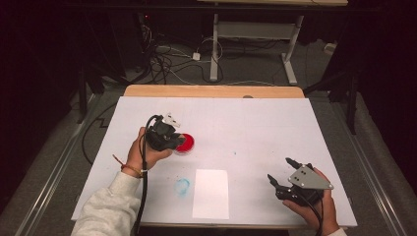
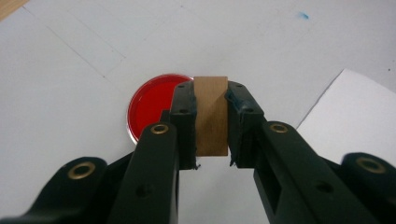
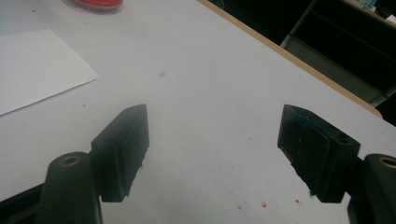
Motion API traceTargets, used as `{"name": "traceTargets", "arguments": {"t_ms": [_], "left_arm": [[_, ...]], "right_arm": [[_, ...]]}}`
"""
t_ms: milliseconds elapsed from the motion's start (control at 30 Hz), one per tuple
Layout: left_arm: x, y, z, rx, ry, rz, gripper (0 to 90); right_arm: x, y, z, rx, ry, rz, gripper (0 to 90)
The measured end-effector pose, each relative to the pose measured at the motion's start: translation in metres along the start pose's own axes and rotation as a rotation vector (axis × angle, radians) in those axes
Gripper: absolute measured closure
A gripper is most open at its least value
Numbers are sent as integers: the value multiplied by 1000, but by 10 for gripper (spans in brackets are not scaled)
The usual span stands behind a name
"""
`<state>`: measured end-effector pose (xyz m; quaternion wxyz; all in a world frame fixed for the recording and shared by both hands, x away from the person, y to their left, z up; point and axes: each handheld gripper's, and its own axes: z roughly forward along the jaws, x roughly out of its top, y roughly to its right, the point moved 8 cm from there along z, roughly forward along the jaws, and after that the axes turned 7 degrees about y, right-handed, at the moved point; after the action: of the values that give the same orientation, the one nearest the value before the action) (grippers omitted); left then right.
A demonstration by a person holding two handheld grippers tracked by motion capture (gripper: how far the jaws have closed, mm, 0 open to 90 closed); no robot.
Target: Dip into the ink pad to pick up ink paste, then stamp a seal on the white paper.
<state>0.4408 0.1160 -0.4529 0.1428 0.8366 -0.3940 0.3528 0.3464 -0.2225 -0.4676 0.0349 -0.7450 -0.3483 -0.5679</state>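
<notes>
My left gripper point(image 2: 210, 116) clamps a flat brown wooden block point(image 2: 211, 115) upright, just above the round red paint dish point(image 2: 152, 105); the high view hides that block behind my hand. My right gripper point(image 3: 212, 149) stands wide open and empty over bare white table cover point(image 1: 255, 128), near a white paper sheet point(image 1: 211, 193).

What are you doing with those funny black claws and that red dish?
A person sits at a table covered in white paper, with a two-jaw gripper in each hand. The left gripper is shut on a small brown wooden block and holds it beside a round dish of red paint. The right gripper rests near the table's other side with its jaws wide open and nothing between them. A loose white sheet lies between the hands, next to a blue smudge.
</notes>
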Motion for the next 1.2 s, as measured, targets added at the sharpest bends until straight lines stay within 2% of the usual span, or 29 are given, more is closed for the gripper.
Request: {"name": "traceTargets", "arguments": {"t_ms": [100,167,200,300,433,533,600,800,1200], "left_arm": [[-2,4,-5,-2,22,12,738],[-4,7,-8,-17,21,15,737],[-5,8,-9,-10,28,18,738],[-7,12,-13,-18,38,14,737],[-11,19,-17,-26,39,35,738],[-14,26,-21,-49,42,54,737],[-14,33,-23,-86,52,60,737],[-10,51,-27,-108,52,108,737],[-10,88,-24,-164,36,162,737]], "right_arm": [[1,0,-1,-1,4,-3,256],[0,1,-1,0,3,-1,256],[0,1,-1,-2,1,0,256],[0,1,0,0,1,-3,255],[0,1,1,0,-1,1,256],[2,1,2,-3,2,-3,255],[2,1,3,-4,2,0,255],[1,2,2,-7,-1,1,255],[3,-2,3,0,4,-9,257]]}}
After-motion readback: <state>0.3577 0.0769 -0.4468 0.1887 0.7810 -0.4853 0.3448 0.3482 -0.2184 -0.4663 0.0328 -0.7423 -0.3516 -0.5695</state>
